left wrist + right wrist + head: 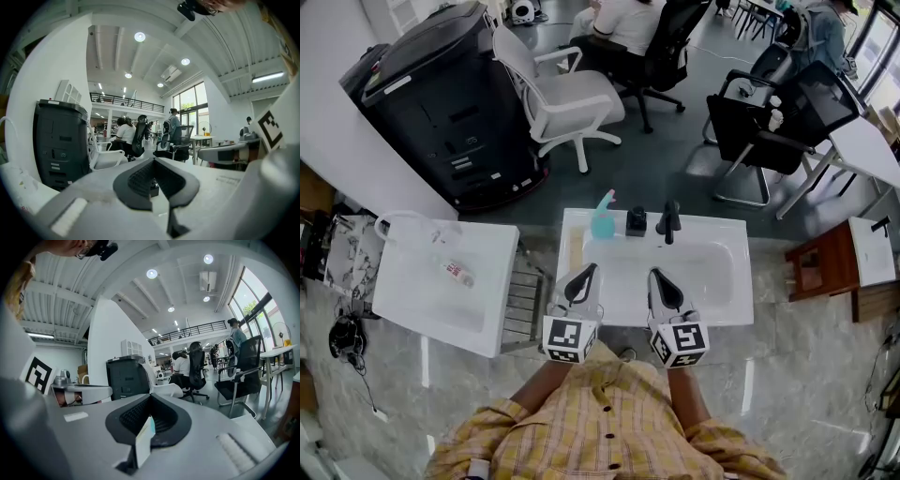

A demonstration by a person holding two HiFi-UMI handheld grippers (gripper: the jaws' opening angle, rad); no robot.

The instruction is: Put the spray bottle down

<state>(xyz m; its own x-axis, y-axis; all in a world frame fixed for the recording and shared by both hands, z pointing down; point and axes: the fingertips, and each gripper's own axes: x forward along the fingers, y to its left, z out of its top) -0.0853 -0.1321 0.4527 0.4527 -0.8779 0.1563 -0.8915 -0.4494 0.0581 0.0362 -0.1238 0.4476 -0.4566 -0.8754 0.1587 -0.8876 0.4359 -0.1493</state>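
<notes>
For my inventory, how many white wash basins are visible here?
2. The centre basin bears the black faucet and teal spray bottle; the left basin stands beside it. None seems hidden.

Open-plan office, with a sink set up on the floor.
Big black machine (441,94), probably a copier; swivel chairs (567,98); desks (872,150); seated people (623,23); railed mezzanine (122,99); tall windows (192,105); white sink (722,281) standing among them.

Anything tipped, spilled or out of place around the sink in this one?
Nothing stands out. The spray bottle stands upright on the sink at its back rim, left of the faucet, with no spill visible.
</notes>
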